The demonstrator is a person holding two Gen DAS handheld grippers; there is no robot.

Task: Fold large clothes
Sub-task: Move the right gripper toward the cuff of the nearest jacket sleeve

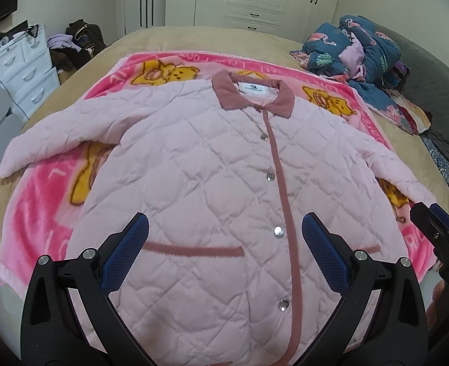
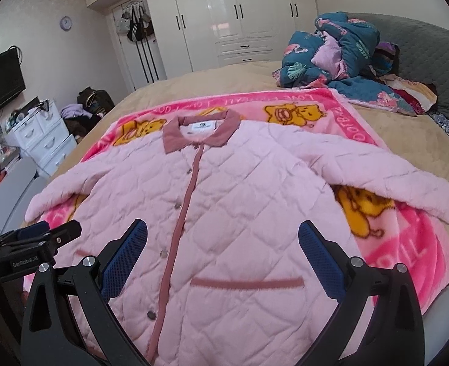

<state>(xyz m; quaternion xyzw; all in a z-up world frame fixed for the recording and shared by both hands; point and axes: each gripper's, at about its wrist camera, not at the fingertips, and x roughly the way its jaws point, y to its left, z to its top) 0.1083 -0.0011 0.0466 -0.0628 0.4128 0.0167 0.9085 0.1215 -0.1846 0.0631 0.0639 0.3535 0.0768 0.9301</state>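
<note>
Here a crumpled quilt [image 1: 355,52] sits far right on the bed [image 2: 224,79], my jacket [image 1: 200,183] flat on the pink blanket [image 1: 41,219], collar away, both tools [image 1: 224,244] [image 2: 222,244] spread, empty.

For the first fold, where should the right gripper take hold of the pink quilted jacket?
Probably the right sleeve's cuff: it lies spread outward, free at its end. The open right gripper could approach from the outer side and carry it across the pink quilted jacket.

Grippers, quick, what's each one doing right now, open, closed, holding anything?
Left gripper: open, holding nothing, above the pink quilted jacket.
Right gripper: open, holding nothing, above the same jacket.
</note>
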